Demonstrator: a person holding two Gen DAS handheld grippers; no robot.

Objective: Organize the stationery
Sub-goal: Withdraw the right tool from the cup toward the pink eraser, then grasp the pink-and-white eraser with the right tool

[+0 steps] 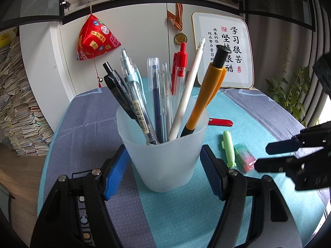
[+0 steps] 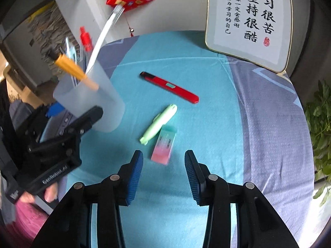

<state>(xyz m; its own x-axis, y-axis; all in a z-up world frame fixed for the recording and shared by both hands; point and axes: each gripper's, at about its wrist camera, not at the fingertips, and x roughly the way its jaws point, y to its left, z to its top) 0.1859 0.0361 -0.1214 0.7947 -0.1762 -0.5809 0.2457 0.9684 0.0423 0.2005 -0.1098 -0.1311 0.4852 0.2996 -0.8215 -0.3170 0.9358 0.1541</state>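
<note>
My left gripper (image 1: 163, 148) is shut on a frosted plastic cup (image 1: 165, 175) that stands on the table and holds several pens and a white pencil. To its right on the teal cloth lie a pale green highlighter (image 2: 159, 123), a pink-and-green eraser (image 2: 164, 144) and, farther back, a red flat cutter (image 2: 169, 87). My right gripper (image 2: 163, 154) points down at the eraser and stands open. The eraser's near end lies between its fingertips, untouched by either pad. In the left wrist view the right gripper (image 1: 261, 157) hangs just right of the eraser (image 1: 244, 157).
A framed calligraphy plaque (image 2: 248, 20) leans at the back of the table. A red pouch (image 1: 95, 39) and a medal (image 1: 180, 38) hang on the white cabinet. A leafy plant (image 2: 320, 124) stands past the right edge and paper stacks (image 1: 18, 103) past the left.
</note>
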